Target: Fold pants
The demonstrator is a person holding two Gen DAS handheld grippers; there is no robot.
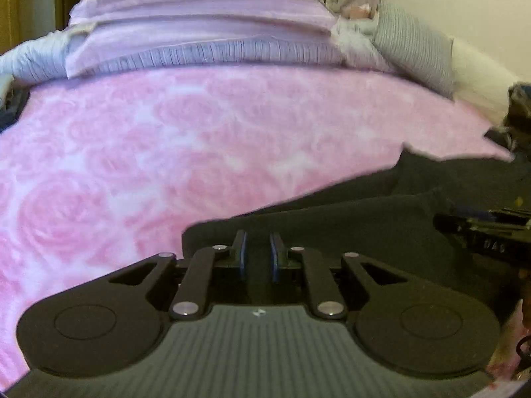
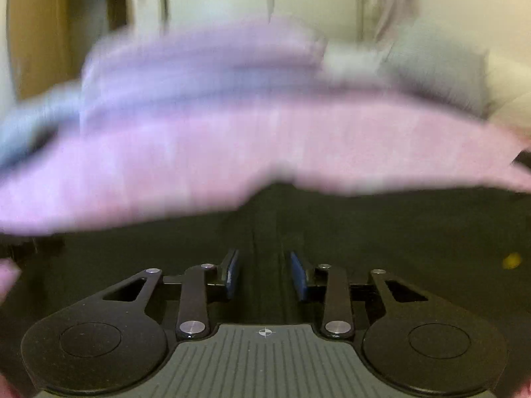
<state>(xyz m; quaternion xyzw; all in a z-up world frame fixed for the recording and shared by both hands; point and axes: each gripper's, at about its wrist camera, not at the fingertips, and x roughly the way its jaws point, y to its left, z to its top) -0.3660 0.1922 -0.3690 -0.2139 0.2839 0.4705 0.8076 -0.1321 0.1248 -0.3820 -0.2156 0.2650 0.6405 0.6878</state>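
Dark grey pants (image 1: 365, 219) lie on the pink rose-patterned blanket (image 1: 149, 139) in the lower right of the left wrist view. My left gripper (image 1: 258, 235) sits at their left edge, its blue pads (image 1: 243, 255) close together with dark cloth between them. The black body of the other tool (image 1: 481, 235) rests on the pants at the far right. The right wrist view is heavily blurred. In it the pants (image 2: 398, 232) fill the lower half, and my right gripper (image 2: 264, 255) holds a raised ridge of dark cloth between its pads (image 2: 232, 275).
Lilac pillows (image 1: 199, 23) are stacked at the head of the bed, with a striped grey pillow (image 1: 411, 46) to their right and a grey duvet (image 1: 33, 59) to their left. A dark object (image 1: 13, 106) lies at the blanket's left edge and another (image 1: 521, 106) at its right edge.
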